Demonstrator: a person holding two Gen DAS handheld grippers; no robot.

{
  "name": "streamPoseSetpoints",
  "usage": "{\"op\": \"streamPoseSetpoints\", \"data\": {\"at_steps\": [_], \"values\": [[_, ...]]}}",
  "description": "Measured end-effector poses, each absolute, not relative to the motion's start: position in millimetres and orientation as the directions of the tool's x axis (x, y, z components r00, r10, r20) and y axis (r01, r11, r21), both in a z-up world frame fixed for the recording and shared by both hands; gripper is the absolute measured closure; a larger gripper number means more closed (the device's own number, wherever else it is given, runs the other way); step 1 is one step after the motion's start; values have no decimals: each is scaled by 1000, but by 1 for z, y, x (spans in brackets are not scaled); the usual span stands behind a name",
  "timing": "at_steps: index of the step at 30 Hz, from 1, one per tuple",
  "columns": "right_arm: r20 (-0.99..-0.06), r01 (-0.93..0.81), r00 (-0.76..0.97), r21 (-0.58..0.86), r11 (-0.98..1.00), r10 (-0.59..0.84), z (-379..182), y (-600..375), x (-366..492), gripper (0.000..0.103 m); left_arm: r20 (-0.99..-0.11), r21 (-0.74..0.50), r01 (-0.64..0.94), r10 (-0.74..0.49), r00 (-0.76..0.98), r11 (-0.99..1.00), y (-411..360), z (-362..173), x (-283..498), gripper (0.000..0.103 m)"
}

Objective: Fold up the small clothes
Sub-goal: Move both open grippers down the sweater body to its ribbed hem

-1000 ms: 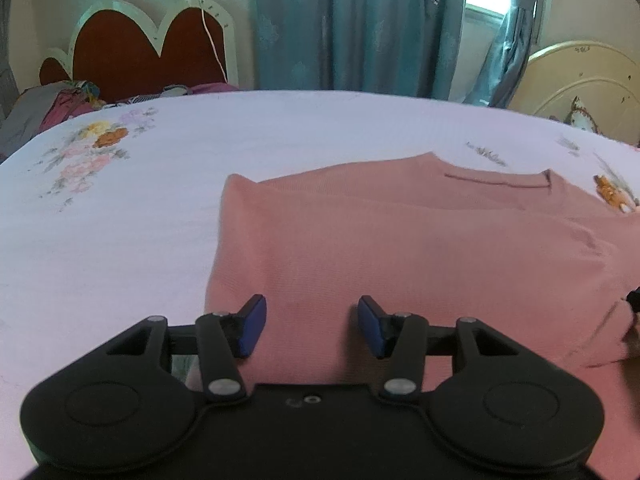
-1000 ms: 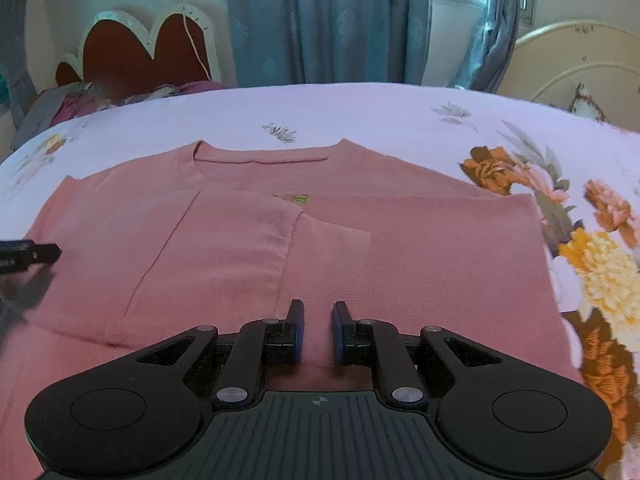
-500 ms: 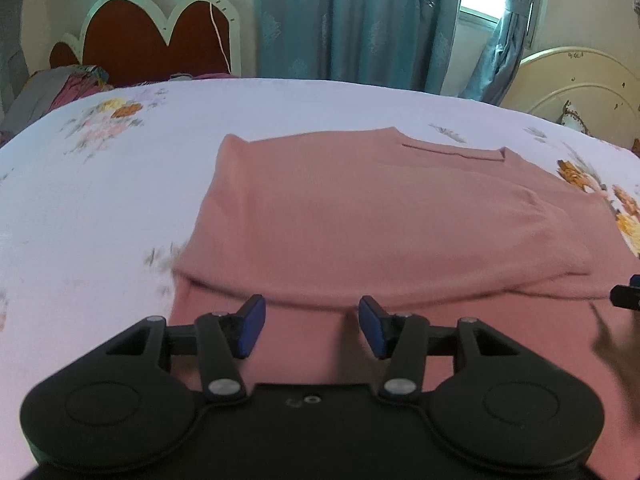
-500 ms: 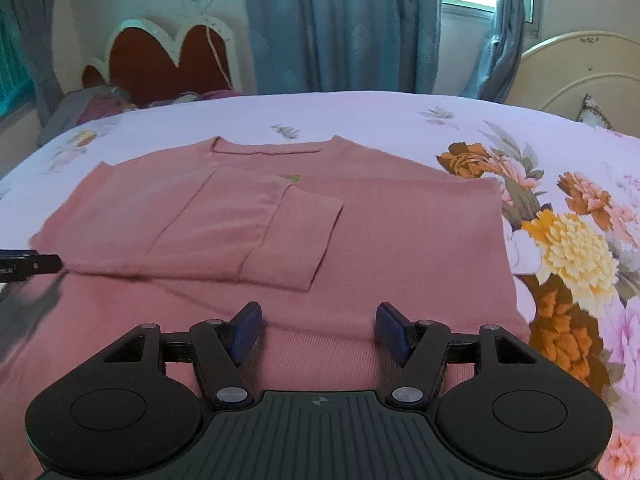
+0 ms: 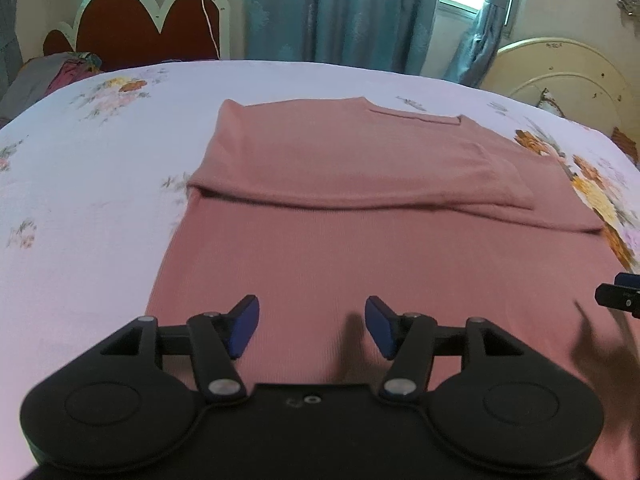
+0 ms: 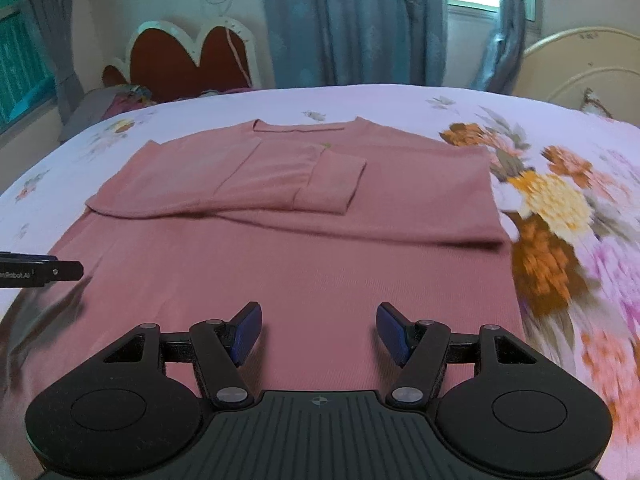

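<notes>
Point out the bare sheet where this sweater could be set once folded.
Bare bedsheet lies left of the pink sweater, and between its collar and the curtains. It is crowded at the headboard, where clothes are piled.

The right gripper [image 6: 318, 330], nearly closed a second ago low over the pink sweater [image 6: 304, 248], now stands with its jaws wide apart. Both it and the left gripper [image 5: 312, 328] now sit farther back toward the near hem, so more of the garment's lower body and the folded-in sleeves [image 6: 280, 184] shows.
</notes>
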State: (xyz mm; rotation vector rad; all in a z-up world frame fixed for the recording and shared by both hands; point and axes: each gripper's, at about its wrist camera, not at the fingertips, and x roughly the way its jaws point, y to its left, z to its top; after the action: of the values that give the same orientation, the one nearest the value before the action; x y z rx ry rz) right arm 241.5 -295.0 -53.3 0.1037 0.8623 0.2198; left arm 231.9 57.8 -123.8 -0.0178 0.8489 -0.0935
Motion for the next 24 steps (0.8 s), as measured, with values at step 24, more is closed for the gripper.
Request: {"op": "streamPoseSetpoints", "data": {"at_steps": [24], "values": [[-795,90,606,37,995,-25,-45,-318,110,40,-767,-123,4,-97,634,992,139,-130,129,42]]}}
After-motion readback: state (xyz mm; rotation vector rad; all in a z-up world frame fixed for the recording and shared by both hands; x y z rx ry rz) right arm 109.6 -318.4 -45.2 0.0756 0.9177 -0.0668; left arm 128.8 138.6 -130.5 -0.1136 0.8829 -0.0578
